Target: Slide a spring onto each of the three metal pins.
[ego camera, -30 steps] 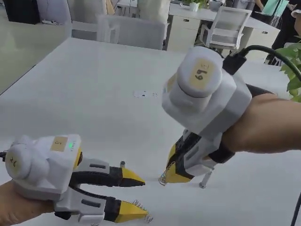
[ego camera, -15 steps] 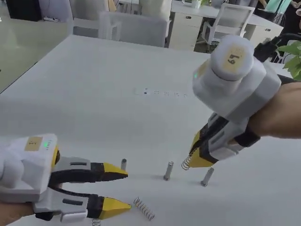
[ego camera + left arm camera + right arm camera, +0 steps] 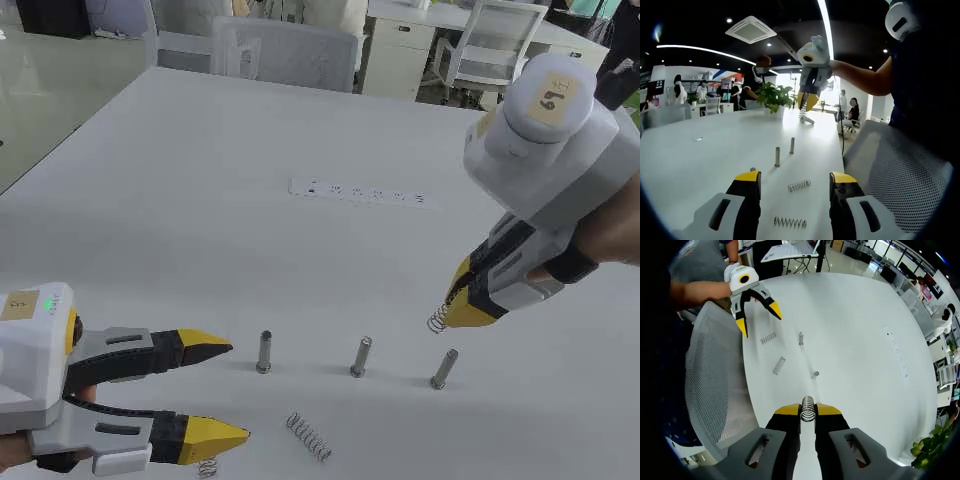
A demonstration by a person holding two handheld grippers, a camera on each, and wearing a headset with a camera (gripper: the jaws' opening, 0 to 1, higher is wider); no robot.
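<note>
Right tongs [image 3: 455,311] clamp a spring [image 3: 437,320] above the table [image 3: 180,200]. Left tongs [image 3: 238,392] gape at the near edge beside two loose springs [image 3: 308,437]. Three pins [image 3: 361,357] stand bare.

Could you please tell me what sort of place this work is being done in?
Most likely an open-plan office: a large white table with a power strip, an office chair at the desks behind it, and a ceiling vent overhead.
</note>
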